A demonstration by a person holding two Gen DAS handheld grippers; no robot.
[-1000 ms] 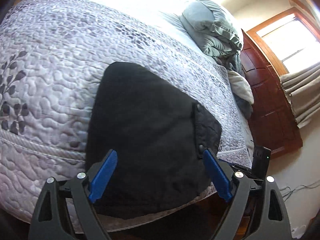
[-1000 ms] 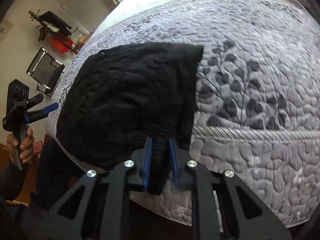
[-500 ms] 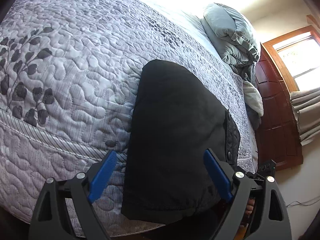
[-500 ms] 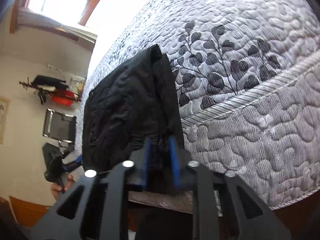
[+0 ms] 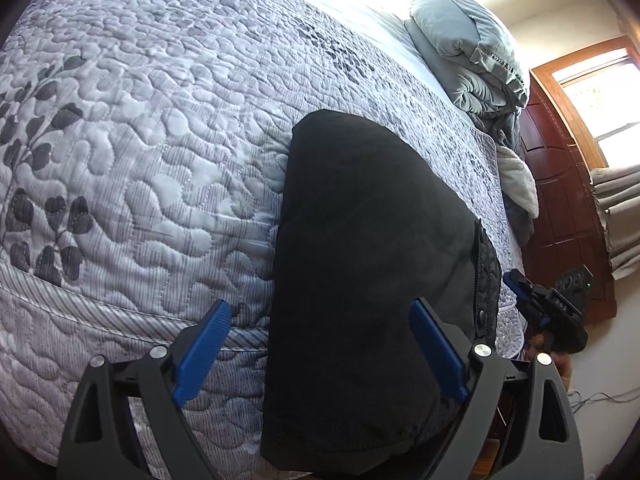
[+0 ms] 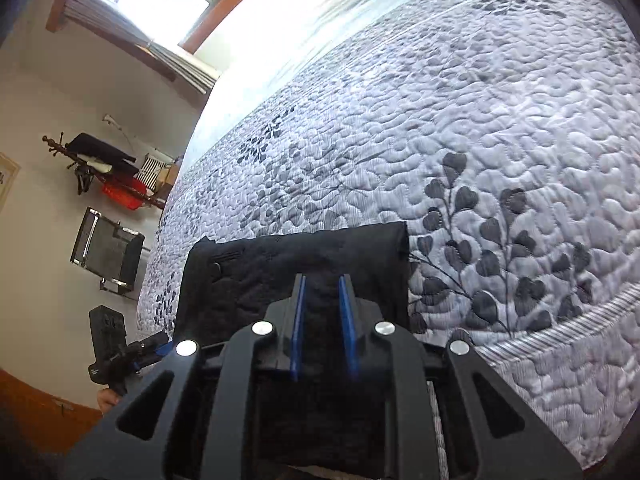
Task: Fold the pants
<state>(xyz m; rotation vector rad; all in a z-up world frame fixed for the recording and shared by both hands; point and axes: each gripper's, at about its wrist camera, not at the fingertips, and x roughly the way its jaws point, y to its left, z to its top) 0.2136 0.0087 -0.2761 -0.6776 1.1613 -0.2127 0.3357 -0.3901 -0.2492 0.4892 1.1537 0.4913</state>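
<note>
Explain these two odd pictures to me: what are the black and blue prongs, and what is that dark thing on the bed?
There is no robot here. A person holds a hand tool with a two-finger claw in each hand, and each carries a wide-angle camera looking along its fingers. One picture comes from the left claw, whose blue fingers stand open, apart from the cloth. The other comes from the right claw, closed on the folded black pants. The pants lie at the edge of a bed with a grey quilt.
</note>
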